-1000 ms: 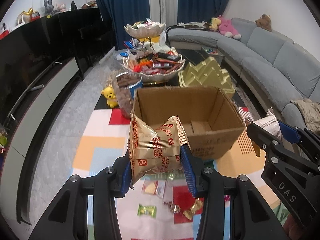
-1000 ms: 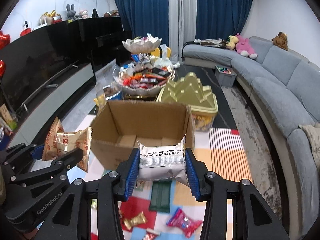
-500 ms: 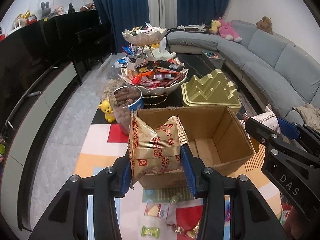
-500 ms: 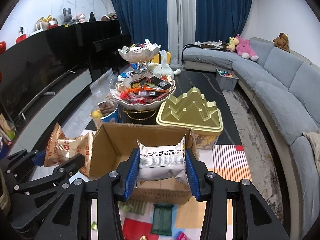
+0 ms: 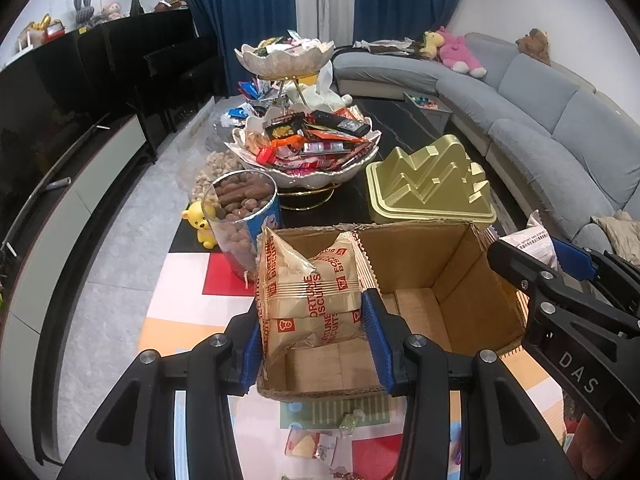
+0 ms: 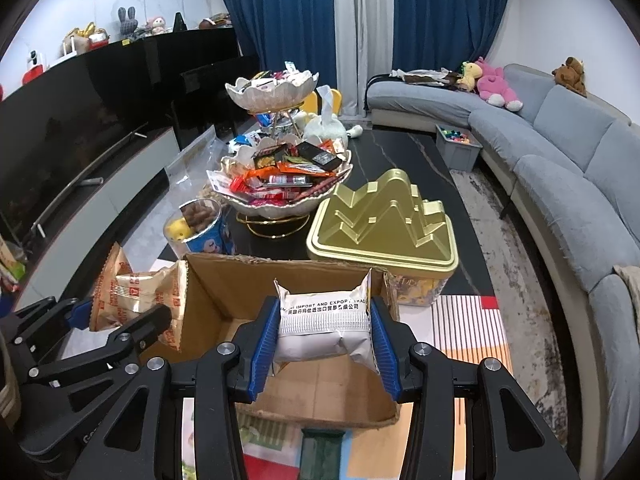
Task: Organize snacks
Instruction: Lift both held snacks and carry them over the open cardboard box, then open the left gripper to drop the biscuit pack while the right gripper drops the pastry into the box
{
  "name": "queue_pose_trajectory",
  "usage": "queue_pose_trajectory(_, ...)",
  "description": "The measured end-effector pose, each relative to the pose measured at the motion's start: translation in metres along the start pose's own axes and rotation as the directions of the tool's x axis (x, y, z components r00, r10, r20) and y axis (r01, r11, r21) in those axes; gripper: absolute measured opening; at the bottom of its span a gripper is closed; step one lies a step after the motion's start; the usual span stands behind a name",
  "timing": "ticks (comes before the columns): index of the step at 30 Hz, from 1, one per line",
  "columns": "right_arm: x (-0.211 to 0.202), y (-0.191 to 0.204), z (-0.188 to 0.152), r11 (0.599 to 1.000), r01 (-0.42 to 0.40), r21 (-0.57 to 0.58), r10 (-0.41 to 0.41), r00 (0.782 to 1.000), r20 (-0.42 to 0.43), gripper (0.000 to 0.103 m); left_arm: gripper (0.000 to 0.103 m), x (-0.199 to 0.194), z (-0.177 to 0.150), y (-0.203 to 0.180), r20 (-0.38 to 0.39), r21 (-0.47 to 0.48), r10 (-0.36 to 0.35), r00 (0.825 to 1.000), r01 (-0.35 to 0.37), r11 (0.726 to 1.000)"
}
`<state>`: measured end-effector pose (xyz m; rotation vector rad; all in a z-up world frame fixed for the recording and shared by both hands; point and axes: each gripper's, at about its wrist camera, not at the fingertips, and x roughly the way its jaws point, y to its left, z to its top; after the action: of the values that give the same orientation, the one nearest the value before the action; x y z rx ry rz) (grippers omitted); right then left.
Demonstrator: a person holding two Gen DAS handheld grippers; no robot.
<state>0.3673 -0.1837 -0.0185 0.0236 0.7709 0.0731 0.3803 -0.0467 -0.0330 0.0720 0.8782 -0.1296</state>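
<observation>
Left gripper (image 5: 316,320) clamps a biscuit packet (image 5: 310,300), right gripper (image 6: 326,336) a white packet (image 6: 324,324), over the cardboard box (image 5: 452,280) fronting gold tin (image 5: 430,184) and nut jar (image 5: 240,216).

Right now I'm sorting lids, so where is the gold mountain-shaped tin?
In the right wrist view the gold mountain-shaped tin stands on the dark table just behind the cardboard box, right of the tiered snack bowl.

A home living room is showing here; a grey curved sofa (image 6: 568,168) is running down the right of the frame with plush toys (image 6: 494,84) sitting on it; blue curtains (image 6: 288,20) are hanging at the top centre; a long black media cabinet (image 6: 100,112) is stretching along the left; a tiered snack dish (image 6: 276,168) is standing mid-frame on a dark low table (image 6: 400,152).
</observation>
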Motion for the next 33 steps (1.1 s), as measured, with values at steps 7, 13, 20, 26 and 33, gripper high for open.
queue_pose_trajectory(7, 0.007, -0.002, 0.004, 1.0, -0.009, 0.004, 0.009, 1.0, -0.003, 0.054, 0.064, 0.005, 0.001, 0.003, -0.004, -0.006, 0.01, 1.0, -0.01, 1.0)
queue_pose_trajectory(13, 0.002, -0.004, 0.005, 1.0, 0.01, 0.016, -0.01, 1.0, 0.009, 0.071, 0.077, 0.0, 0.001, 0.008, 0.007, -0.015, 0.024, 1.0, -0.024, 1.0)
queue_pose_trajectory(20, -0.011, -0.007, 0.003, 0.999, 0.037, 0.029, -0.038, 0.999, 0.023, 0.078, 0.083, -0.014, -0.003, 0.013, 0.027, -0.02, 0.049, 0.998, -0.048, 0.999)
queue_pose_trajectory(26, -0.028, -0.006, 0.002, 0.998, 0.047, 0.039, -0.049, 0.998, 0.038, 0.079, 0.084, -0.031, -0.008, 0.016, 0.032, -0.025, 0.052, 0.998, -0.051, 0.998)
queue_pose_trajectory(33, -0.048, -0.003, -0.001, 0.997, 0.058, 0.045, -0.061, 0.996, 0.061, 0.079, 0.085, -0.053, -0.016, 0.02, 0.049, -0.031, 0.061, 0.997, -0.06, 0.998)
